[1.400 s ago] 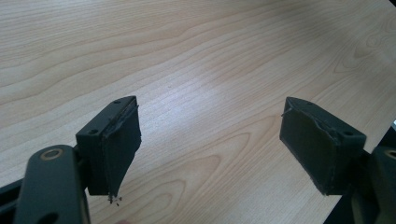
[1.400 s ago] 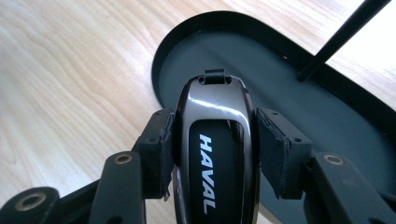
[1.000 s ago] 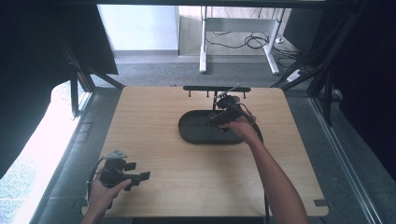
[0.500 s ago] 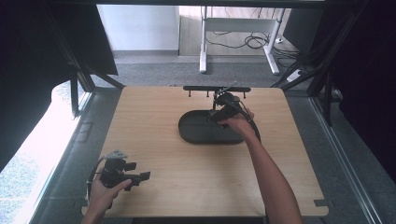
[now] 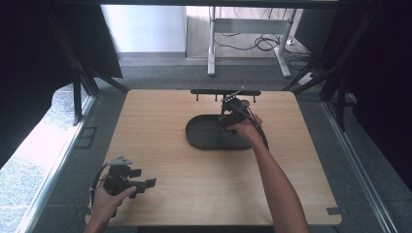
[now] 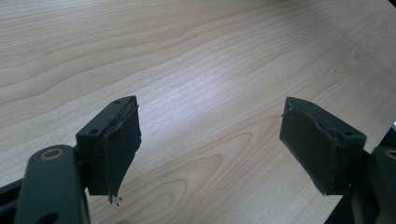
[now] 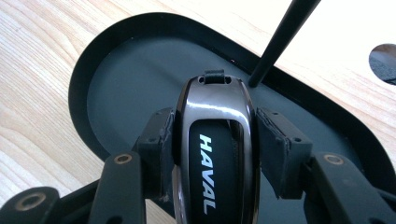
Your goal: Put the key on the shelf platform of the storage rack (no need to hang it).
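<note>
The right tool point(image 7: 212, 140) was clamped on a HAVAL car key fob point(image 7: 215, 154), one pad point(image 7: 156, 149) pressing each long side, with the fob's loop end pointing away from the hand. Compared with the high view a second earlier, the right hand had sunk slightly toward the black oval tray point(image 5: 204, 141), so the fob hung low over the tray's floor, near its far right part. This suggests that the fob was being set down in the tray and that release had not yet taken place. The left tool point(image 6: 210, 149) stood wide open with nothing between its pads and had kept its place at the near left corner of the bench point(image 5: 160, 116).

The right gripper view showed the grip, the lettering and a thin black rod point(image 7: 280, 42) crossing above the tray rim; whether it touched the tray could not be told. The high view showed neither, but it gave the layout: tray past bench centre, a black rack point(image 5: 225, 92) at the far edge, and the left tool point(image 5: 127, 180) well apart from the tray.
</note>
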A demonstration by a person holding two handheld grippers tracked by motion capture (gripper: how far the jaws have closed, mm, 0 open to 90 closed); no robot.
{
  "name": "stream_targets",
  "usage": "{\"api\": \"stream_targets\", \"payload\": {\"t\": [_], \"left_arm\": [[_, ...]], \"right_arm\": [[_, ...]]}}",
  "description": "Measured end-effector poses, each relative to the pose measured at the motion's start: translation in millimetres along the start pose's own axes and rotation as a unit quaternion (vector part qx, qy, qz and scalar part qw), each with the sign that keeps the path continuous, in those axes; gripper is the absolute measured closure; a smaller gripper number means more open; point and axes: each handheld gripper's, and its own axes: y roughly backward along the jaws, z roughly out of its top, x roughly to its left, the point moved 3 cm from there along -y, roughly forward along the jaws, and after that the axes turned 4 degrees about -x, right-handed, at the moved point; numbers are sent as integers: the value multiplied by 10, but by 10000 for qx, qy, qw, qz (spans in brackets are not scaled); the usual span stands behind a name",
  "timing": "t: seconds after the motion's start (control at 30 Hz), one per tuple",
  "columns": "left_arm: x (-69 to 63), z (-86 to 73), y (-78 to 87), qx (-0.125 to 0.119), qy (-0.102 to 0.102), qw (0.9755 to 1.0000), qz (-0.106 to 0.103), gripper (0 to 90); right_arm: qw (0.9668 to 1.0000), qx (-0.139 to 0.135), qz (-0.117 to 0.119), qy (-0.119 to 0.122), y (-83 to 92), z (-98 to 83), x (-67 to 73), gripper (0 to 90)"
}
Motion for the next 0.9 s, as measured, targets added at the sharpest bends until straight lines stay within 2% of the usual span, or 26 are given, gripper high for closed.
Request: {"api": "stream_targets", "payload": {"t": [0.13, 0.23, 0.9], "left_arm": [[1, -1, 0, 2, 1, 10000, -4, 207], [4, -3, 2, -6, 19, 10000, 1, 207], [6, -9, -7, 14, 17, 10000, 3, 207]], "right_arm": [[10000, 27, -42, -32, -76, -17, -2, 494], [9998, 9, -180, 15, -130, -30, 8, 493], [9996, 164, -206, 48, -379, -214, 54, 493]]}}
